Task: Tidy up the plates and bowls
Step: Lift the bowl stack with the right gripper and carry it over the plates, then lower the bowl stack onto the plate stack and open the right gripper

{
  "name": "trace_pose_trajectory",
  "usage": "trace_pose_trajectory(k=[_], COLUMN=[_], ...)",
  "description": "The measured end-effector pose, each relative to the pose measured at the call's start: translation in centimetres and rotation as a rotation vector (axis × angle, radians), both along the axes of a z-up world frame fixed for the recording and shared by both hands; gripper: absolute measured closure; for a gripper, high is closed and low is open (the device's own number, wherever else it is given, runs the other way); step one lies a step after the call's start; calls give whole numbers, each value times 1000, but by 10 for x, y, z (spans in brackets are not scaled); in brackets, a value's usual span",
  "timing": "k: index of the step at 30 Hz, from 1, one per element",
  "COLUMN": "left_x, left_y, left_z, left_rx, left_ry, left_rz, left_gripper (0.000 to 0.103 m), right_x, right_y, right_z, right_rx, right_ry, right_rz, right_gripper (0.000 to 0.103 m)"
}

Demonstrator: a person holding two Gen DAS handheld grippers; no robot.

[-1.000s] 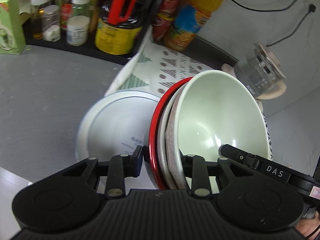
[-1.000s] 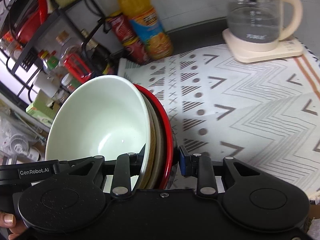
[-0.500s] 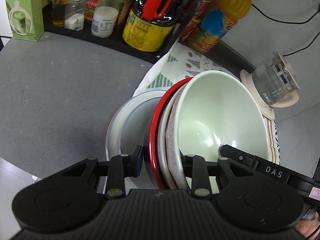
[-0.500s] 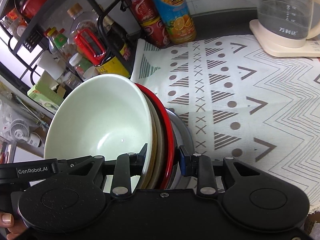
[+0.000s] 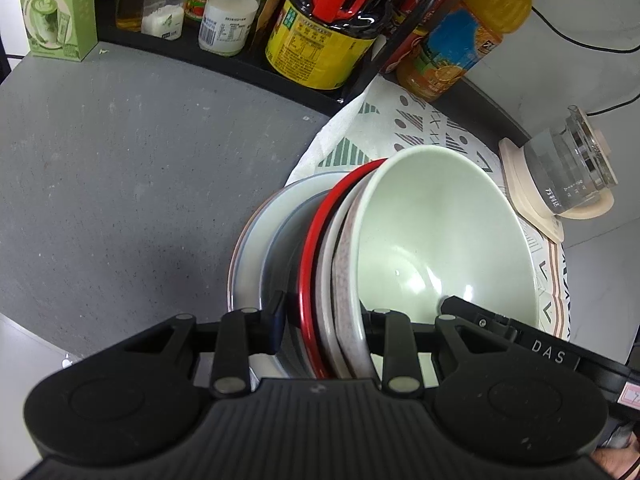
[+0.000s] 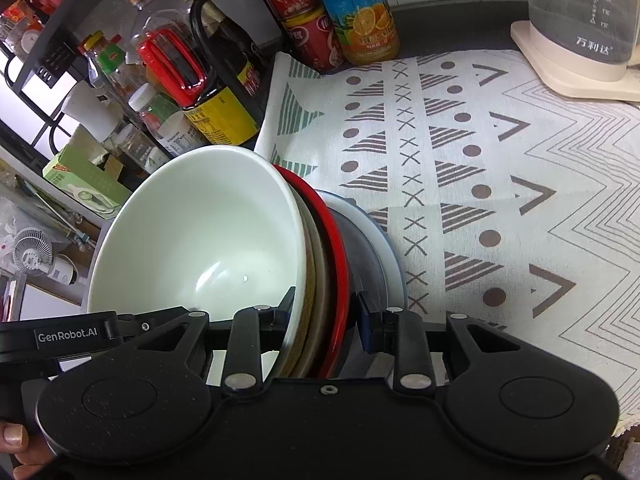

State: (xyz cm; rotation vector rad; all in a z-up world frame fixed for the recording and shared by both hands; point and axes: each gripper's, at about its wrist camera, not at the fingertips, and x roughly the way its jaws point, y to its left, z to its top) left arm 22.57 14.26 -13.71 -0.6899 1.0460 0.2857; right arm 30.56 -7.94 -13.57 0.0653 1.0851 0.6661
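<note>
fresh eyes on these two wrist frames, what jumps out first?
The nested stack of bowls, pale green on the inside and red-rimmed on the outside, fills the centre of both views, clamped by the left gripper and the right gripper from opposite sides. A white plate lies just beyond it, at the edge of the patterned cloth. Behind stand an orange juice bottle and a glass kettle.

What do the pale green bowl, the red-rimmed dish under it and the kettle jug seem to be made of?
Pale green bowl: likely glazed ceramic or melamine; smooth, glossy, opaque, with small highlights inside. Red-rimmed dish: glossy red edge, perhaps plastic or lacquered melamine; only the rim shows. Kettle jug: clear glass by the look, see-through with printed level marks, on a cream, matte, probably plastic base.
</note>
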Motion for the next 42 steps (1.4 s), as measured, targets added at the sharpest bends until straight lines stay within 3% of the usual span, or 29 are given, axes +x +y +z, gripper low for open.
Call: trace_pose_trajectory(k=[11, 15, 19, 22, 32, 38, 40, 42], left_x=[4, 6, 3, -1, -12, -15, -15, -16], left_y=[2, -4, -2, -2, -3, -14, -17, -22], left_z=[-4, 3, 8, 13, 24, 38, 42, 47], left_rx=[-5, 59, 66, 107, 143, 215, 234, 251], left_ry=[7, 16, 26, 39, 20, -27, -37, -53], left_rz=[2, -5, 20, 35, 17, -45, -56, -75], left_gripper=[74, 66, 37, 23, 18, 8, 0, 0], right_x=[2, -1, -5, -7, -20, -36, -42, -48], right_y=[3, 5, 4, 0, -20, -40, -48, -57], right_z=[-6, -5, 0, 5, 15, 26, 30, 35], right_rx=[3, -2, -13, -5, 14, 5, -5, 1], right_ry=[8, 9, -17, -33, -81, -143, -174, -195], right_rz=[-13, -11, -30, -47, -145, -241, -275, -302], right_gripper=[73, 68, 35, 23, 1, 0, 0, 0])
